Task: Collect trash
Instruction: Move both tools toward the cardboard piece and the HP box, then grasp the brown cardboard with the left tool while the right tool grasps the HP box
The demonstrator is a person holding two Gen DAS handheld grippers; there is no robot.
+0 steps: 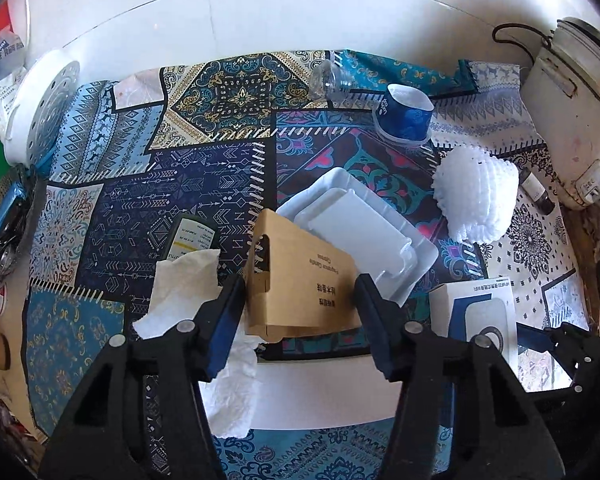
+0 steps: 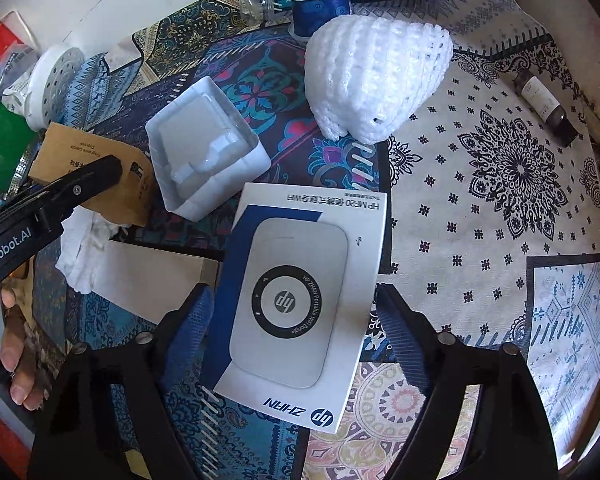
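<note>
Basically: left gripper [image 1: 300,300] straddles brown carton [image 1: 300,280], right gripper [image 2: 292,312] straddles white HP box [image 2: 296,300]; jaws half-open, no pad contact visible; centre, then squeeze.

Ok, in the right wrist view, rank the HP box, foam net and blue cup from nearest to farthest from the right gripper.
1. HP box, between the right gripper fingers.
2. Foam net, beyond the box, mid-table.
3. Blue cup, behind the net, at the far edge.
</note>
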